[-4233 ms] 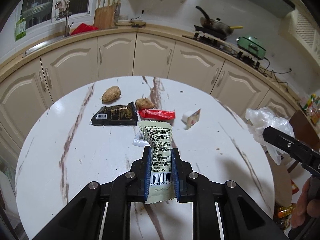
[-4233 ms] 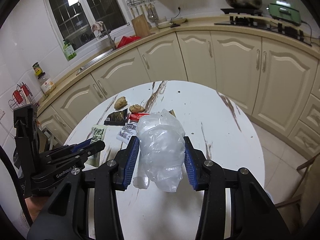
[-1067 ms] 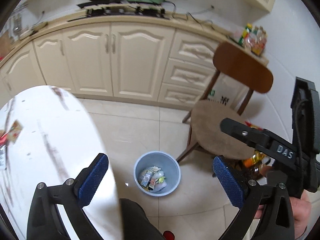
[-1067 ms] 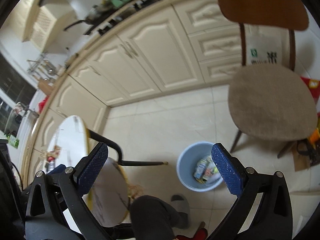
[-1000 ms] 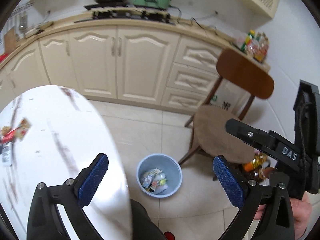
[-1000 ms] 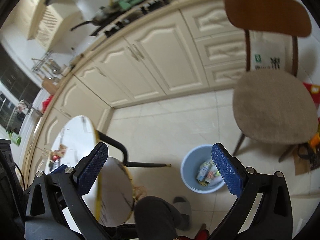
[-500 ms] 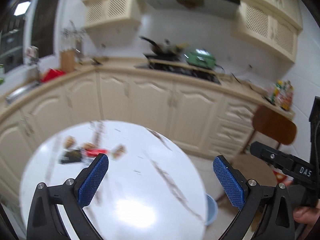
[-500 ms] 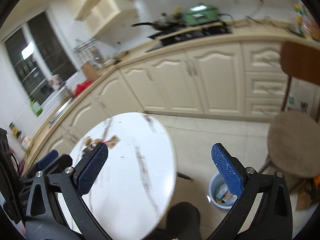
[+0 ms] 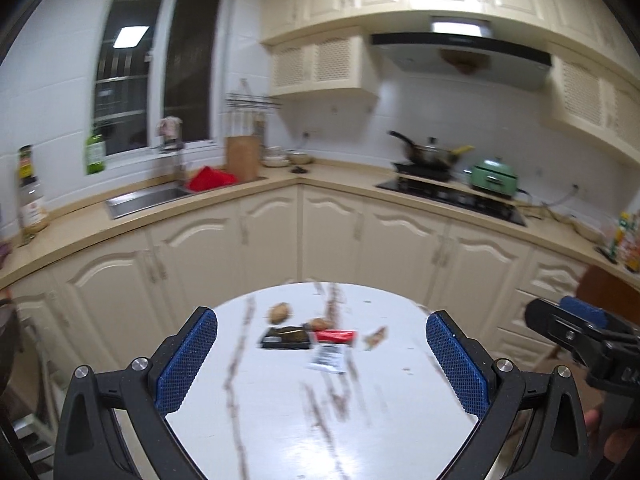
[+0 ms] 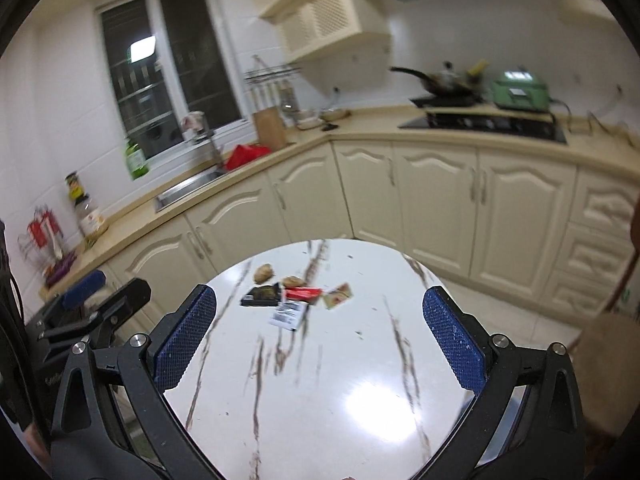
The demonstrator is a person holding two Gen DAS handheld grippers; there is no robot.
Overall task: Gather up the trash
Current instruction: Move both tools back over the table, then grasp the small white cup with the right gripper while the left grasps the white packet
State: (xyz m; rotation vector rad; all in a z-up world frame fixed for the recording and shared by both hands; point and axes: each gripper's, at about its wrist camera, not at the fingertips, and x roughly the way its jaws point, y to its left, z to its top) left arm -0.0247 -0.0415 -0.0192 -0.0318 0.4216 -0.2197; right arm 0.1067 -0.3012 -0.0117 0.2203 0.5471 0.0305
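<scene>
Both claws are held above the near edge of a round white table (image 9: pixel 280 420) with brown marble streaks, and both face the kitchen cabinets. The left claw (image 9: pixel 322 360) has its jaws spread wide with nothing between its blue pads (image 9: pixel 186 362). The right claw (image 10: pixel 320 336) is likewise wide apart and empty, its blue pads (image 10: pixel 454 338) framing the tabletop. In the left wrist view the right claw shows at the right edge, with part of a hand (image 9: pixel 612 440) below it.

The trash lies in a small cluster on the far half of the table, well apart from both claws. A black wrapper (image 9: pixel 287 337) lies flat at the left of the cluster. Just beside it on the right is a red wrapper (image 9: pixel 335 336). A white packet (image 9: pixel 328 359) with dark print lies just in front of the red wrapper, nearer the claws. A small tan packet (image 9: pixel 377 337) sits to the right of the red one. Two brown lumps lie at the back: one lump (image 9: pixel 280 313) stands alone towards the far edge, and a second lump (image 9: pixel 319 323) touches the gap between the black and red wrappers. Both views are somewhat blurred, so the print on the wrappers cannot be read.

Behind the table runs a curved row of cream cabinets (image 9: pixel 332 236), with a sink (image 9: pixel 148 198) under the window, a pan (image 9: pixel 426 156) on the stove and a green pot (image 9: pixel 494 178) beside it.
</scene>
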